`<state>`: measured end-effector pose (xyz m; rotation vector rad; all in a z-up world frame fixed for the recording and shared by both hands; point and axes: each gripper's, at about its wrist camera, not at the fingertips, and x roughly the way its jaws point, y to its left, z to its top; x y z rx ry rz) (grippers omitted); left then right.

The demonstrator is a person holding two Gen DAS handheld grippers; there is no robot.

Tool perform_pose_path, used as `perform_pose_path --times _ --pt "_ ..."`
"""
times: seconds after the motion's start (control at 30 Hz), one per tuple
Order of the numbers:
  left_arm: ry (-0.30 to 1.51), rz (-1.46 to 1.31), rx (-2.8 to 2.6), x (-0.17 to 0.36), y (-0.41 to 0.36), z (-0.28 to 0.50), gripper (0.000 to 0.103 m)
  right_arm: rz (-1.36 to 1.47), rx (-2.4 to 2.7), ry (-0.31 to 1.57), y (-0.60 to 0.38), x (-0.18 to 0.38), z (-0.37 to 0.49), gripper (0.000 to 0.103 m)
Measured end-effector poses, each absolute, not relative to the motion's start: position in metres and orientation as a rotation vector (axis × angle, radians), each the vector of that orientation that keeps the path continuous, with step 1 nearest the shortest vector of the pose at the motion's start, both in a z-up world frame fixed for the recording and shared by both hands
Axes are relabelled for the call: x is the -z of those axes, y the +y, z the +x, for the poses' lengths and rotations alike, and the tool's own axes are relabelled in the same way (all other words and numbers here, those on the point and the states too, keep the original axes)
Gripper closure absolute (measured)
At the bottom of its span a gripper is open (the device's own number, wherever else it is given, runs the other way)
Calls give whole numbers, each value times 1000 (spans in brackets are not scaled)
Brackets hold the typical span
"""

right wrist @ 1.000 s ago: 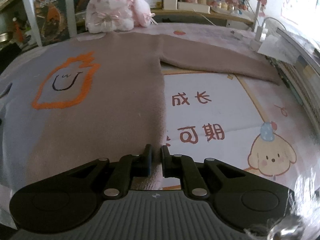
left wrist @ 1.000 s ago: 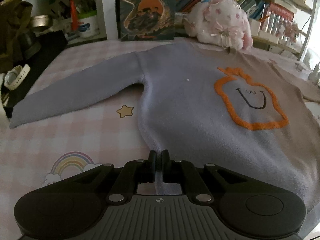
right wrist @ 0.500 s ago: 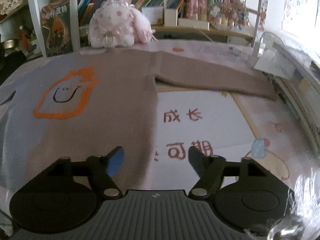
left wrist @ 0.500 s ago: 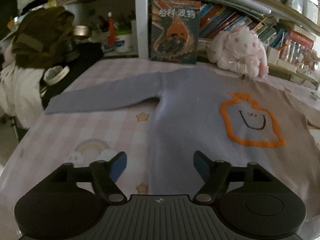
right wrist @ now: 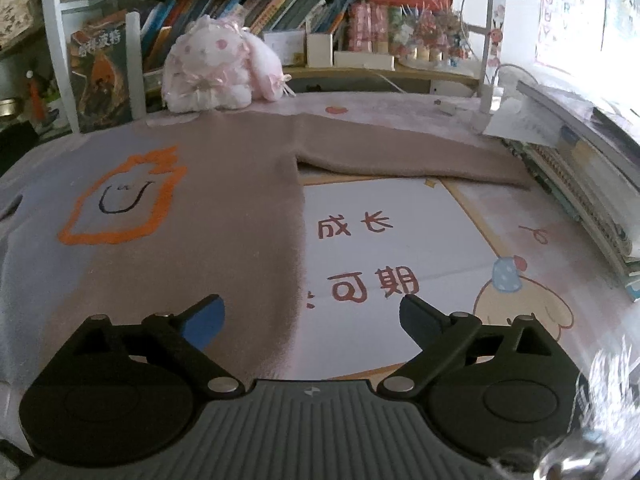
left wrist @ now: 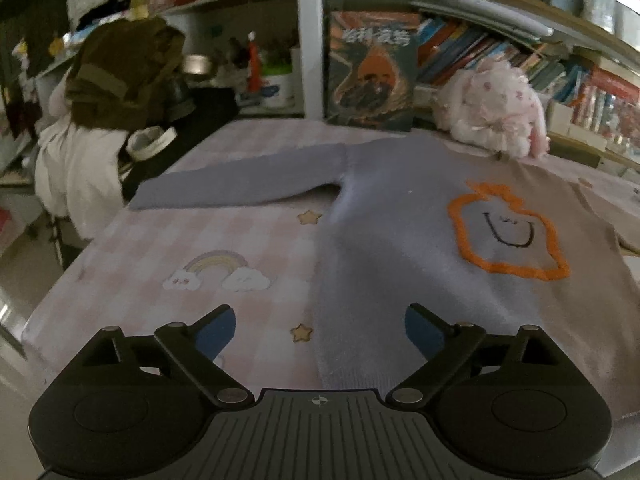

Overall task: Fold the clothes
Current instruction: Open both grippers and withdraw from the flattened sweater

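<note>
My left gripper (left wrist: pixel 318 330) and right gripper (right wrist: pixel 312 320) both hang over the near hem of the sweater (left wrist: pixel 400 216), jaws spreading apart and already wide, with nothing pinched between the blue pads. The sweater lies flat and face up on the desk (left wrist: pixel 160 248), its hem towards me and its neckline away by the plush toy (left wrist: pixel 492 108), so the body runs near to far. The sleeves make the long axis, stretched straight out: the left sleeve (left wrist: pixel 240 184) reaching towards the desk's left edge, the right sleeve (right wrist: pixel 408 156) towards the stacked books (right wrist: pixel 580 184). As I judge it, the step in hand is letting go after spreading it, then starting the first fold. To do that well I should take each sleeve near the cuff, pinch only the top layer, and carry it across the orange outline (right wrist: pixel 120 200) without dragging the body askew, keeping both folds parallel to the side seams.
</note>
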<state>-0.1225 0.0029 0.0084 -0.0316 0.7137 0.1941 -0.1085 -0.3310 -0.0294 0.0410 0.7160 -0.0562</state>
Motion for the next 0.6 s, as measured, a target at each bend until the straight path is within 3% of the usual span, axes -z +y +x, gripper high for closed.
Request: perform_pose_path --times 0.6 --pt "717 129 44 5 64 -71 9 130 278 692 -257 19 -126 3"
